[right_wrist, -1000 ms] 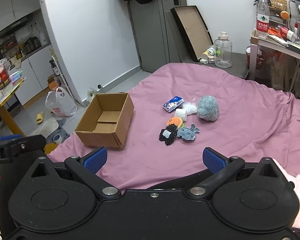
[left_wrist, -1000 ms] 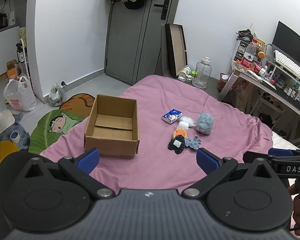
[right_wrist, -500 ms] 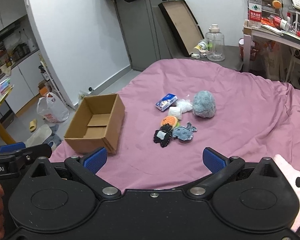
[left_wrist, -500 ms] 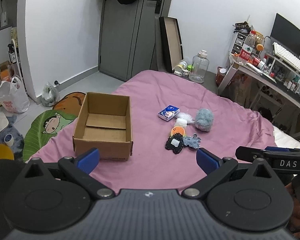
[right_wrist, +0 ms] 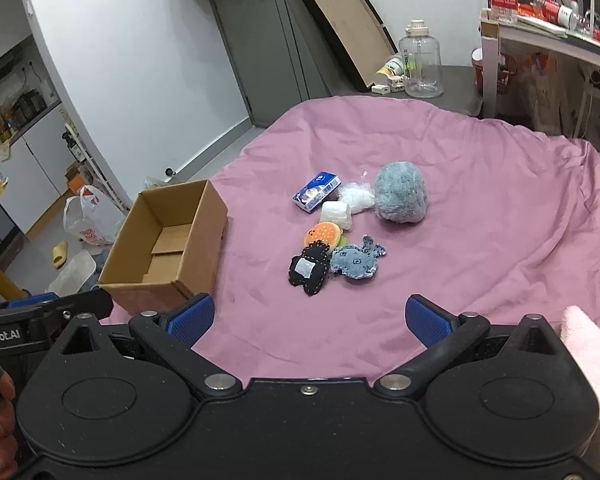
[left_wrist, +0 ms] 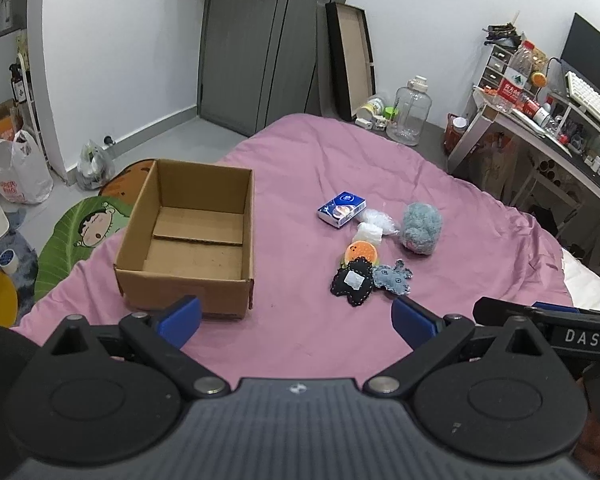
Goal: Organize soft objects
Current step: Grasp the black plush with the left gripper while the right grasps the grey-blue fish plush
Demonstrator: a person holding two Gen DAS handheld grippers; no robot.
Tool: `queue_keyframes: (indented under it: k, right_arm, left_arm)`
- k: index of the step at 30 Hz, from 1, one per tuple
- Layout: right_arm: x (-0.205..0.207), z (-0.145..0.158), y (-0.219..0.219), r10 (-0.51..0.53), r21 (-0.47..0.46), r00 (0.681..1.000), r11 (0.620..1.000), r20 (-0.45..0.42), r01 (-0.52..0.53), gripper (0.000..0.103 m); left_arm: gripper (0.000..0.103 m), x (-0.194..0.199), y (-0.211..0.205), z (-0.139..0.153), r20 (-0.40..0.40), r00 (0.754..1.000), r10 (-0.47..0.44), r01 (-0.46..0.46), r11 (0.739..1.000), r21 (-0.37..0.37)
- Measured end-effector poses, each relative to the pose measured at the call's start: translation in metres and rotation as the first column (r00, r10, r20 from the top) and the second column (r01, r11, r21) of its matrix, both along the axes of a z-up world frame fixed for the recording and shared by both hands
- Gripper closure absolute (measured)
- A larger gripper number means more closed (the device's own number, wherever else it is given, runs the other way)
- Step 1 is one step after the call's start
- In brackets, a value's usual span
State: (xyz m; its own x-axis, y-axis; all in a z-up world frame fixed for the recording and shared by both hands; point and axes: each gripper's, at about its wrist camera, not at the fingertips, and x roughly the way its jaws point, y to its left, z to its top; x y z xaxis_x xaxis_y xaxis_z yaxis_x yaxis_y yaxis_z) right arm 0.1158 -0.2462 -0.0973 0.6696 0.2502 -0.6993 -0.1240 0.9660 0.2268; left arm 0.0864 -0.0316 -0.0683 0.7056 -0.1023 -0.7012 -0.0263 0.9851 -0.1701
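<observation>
Both grippers closer to the pile than a second ago, framing tighter. Left gripper [left_wrist: 296, 314] and right gripper [right_wrist: 307, 318] jaws spread, nothing held. Soft toys clustered on pink bedspread [left_wrist: 480, 248], open brown cardboard box [left_wrist: 188, 240] empty beside. Approach only, no pick yet.

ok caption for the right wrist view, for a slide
Open right gripper faces a cluster of small soft toys beside an empty cardboard box on a pink bedspread.
</observation>
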Motion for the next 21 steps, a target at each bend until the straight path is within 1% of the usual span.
queue_keyframes:
  k: [8, 14, 17, 21]
  right_arm:
    - [0.027, -0.013, -0.012, -0.014, 0.047, 1.0, 0.999, -0.027, 0.015, 0.0]
    - [0.055, -0.026, -0.017, -0.022, 0.077, 0.998, 0.997, -0.062, 0.027, 0.0]
    - [0.069, -0.035, -0.021, -0.032, 0.106, 0.996, 0.994, -0.083, 0.041, 0.0]
    - [0.088, -0.048, -0.031, -0.054, 0.178, 0.991, 0.981, -0.12, 0.075, 0.001]
  left_arm:
    - [0.003, 0.029, -0.008, -0.013, -0.026, 1.0, 0.011, -0.011, 1.0, -0.001]
    - [0.004, 0.05, -0.015, -0.021, -0.033, 0.999, 0.01, -0.01, 1.0, -0.01]
    - [0.006, 0.061, -0.019, -0.026, -0.041, 0.999, 0.004, -0.005, 1.0, -0.015]
    - [0.009, 0.075, -0.026, -0.035, -0.056, 0.998, -0.009, 0.008, 1.0, -0.02]
